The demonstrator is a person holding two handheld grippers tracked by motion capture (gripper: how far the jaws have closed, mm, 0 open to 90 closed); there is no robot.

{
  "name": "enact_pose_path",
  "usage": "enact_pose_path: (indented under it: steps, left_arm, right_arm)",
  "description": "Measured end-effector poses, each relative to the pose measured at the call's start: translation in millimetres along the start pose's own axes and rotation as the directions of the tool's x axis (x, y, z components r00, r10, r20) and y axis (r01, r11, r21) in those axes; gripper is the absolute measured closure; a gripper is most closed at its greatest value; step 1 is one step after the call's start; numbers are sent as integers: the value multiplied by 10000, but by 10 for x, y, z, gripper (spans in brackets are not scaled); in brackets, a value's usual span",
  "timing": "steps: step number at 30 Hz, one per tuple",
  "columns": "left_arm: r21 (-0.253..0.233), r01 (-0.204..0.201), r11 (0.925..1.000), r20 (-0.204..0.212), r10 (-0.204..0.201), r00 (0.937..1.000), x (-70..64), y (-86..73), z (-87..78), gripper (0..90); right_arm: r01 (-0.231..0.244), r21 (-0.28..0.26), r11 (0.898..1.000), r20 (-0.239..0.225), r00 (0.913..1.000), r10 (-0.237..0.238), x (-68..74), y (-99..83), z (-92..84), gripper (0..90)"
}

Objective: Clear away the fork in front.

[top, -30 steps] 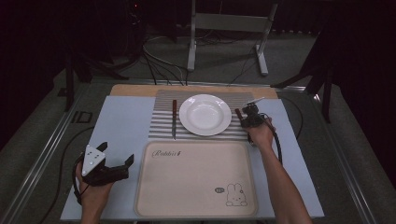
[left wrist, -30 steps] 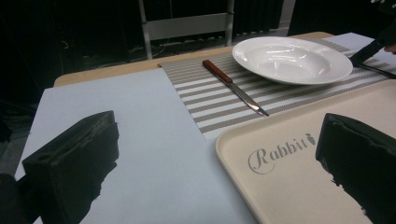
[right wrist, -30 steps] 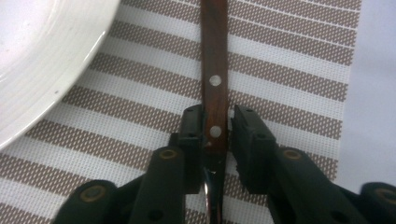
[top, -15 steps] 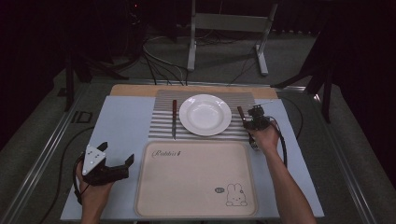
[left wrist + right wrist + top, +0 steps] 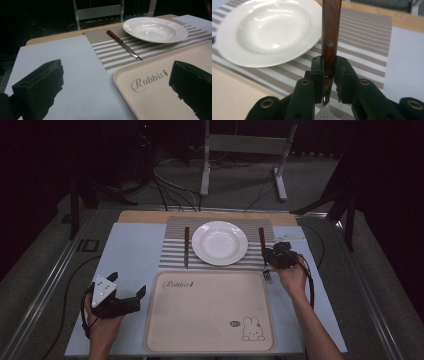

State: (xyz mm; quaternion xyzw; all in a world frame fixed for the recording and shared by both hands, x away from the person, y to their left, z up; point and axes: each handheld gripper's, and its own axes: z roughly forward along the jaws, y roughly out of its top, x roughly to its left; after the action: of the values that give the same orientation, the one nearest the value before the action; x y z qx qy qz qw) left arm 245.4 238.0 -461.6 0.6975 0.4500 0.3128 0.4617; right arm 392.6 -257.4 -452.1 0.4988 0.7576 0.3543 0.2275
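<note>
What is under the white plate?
The plate sits on a striped mat, between a knife and a fork. The mat's middle is hidden beneath the plate.

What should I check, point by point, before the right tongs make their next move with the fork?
1. Grip: the right tongs are shut on the wooden-handled metal fork at the handle's lower end. Ok.
2. Fork touching the striped grey placemat: cannot tell.
3. Fork apart from the round white plate, to the plate's right. Ok.
4. Wooden-handled knife lies on the placemat, left of the plate. Ok.
5. Left tongs open, holding nothing, at the left edge of the beige plastic rabbit tray. Ok.
</note>
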Motion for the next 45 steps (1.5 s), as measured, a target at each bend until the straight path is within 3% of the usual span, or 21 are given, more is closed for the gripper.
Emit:
enact_pose_path:
  steps: [5,11,21,30,32,34,41,45]
  left_arm:
    - [-47,6,10000,37,-6,10000,-19,20,15,2]
    - [-129,145,9998,152,-143,9998,-39,61,36,2]
    - [-200,-217,9996,795,233,9966,-224,280,154,2]
    - [-384,-177,9991,1681,239,9855,-415,490,338,2]
    - [-333,-59,9994,2043,126,9788,-477,551,421,2]
    - [-456,-51,9989,2180,150,9758,-521,581,469,2]
    - [-186,129,9997,2621,-76,9650,-664,723,600,2]
    - [-129,-103,9999,2748,134,9614,-808,857,695,2]
  right_arm:
    - [222,-574,9981,51,9997,-220,14,-26,-165,779]
    - [385,-876,9954,2,9993,-386,50,-39,-283,779]
    - [484,-1679,9846,-594,9965,-591,267,-6,-503,778]
    - [575,-2132,9753,-989,9919,-801,467,-32,-588,778]
    - [510,-2231,9735,-1107,9908,-773,529,-49,-605,778]
    - [551,-2261,9726,-1142,9900,-826,571,-62,-613,778]
    - [687,-2407,9682,-1316,9860,-1027,706,-86,-634,778]
    - [827,-2446,9661,-1350,9837,-1184,777,-108,-622,778]
